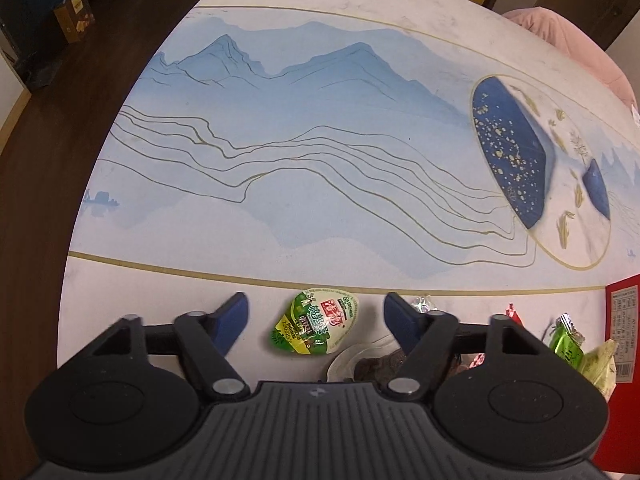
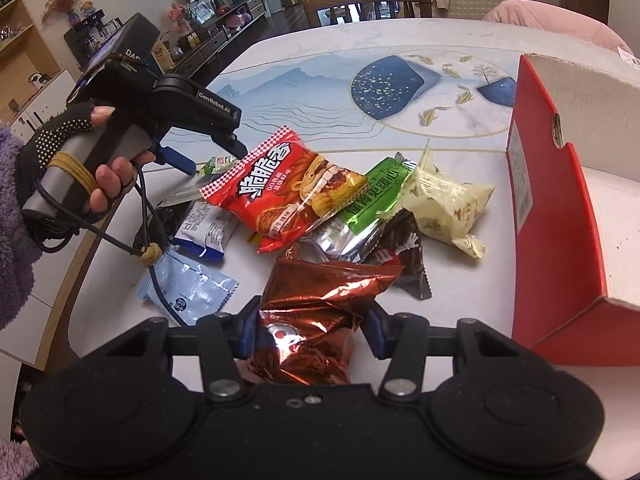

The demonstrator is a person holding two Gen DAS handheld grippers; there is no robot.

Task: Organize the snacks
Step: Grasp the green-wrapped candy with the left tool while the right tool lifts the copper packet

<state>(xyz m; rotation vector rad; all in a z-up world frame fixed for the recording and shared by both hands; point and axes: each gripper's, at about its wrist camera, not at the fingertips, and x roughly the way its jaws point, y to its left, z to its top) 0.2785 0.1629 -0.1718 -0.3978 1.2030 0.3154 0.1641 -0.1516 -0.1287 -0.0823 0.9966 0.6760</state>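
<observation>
Our right gripper (image 2: 310,330) is clamped on the foil bag (image 2: 316,312); the red box (image 2: 560,216) stands just right. Our left gripper (image 1: 316,316) gapes empty.

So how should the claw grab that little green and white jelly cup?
The jelly cup lies flat on the table, lid up, between the open left claw fingers. Probably best to come straight down from above and pinch across its narrower width, one finger on each long side. Its pointed ends would likely slip, and the clear wrapper crowds its lower right.
</observation>
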